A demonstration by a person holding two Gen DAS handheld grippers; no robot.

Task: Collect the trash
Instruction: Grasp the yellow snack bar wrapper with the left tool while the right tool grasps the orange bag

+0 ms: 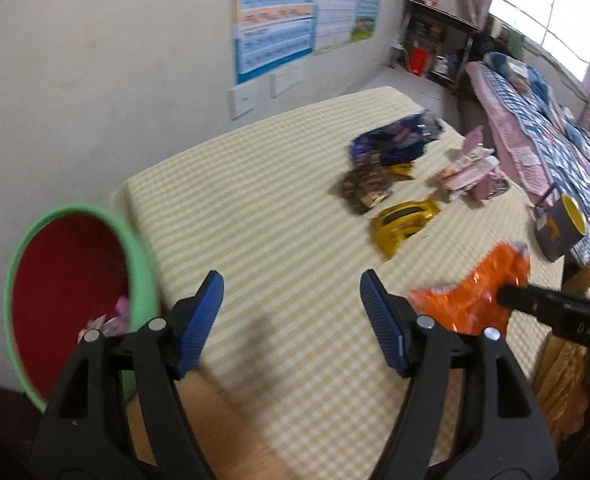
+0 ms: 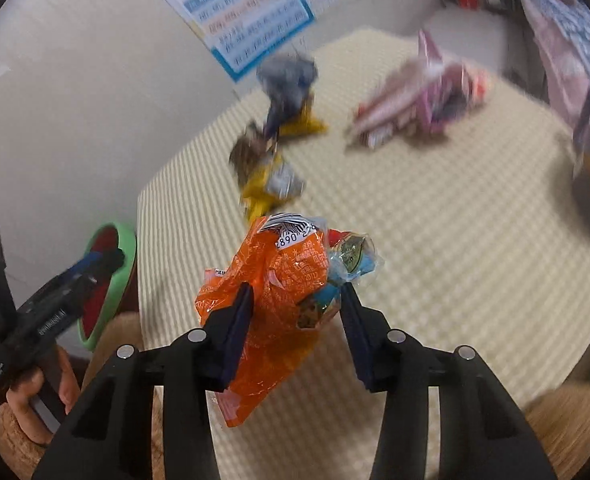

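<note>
My right gripper is shut on a crumpled orange wrapper with a bit of blue packet, held above the checked tablecloth. In the left wrist view the same orange wrapper hangs from the right gripper at the right. My left gripper stands open with nothing between its blue pads, over the table's near left corner beside a green-rimmed bin with a red inside. Some pink trash lies in the bin. Across the table lie yellow, brown, dark blue and pink wrappers.
A dark container with a yellow inside sits at the table's right edge. A bed with a patterned quilt runs along the right, with a shelf behind it. Posters hang on the wall beyond the table.
</note>
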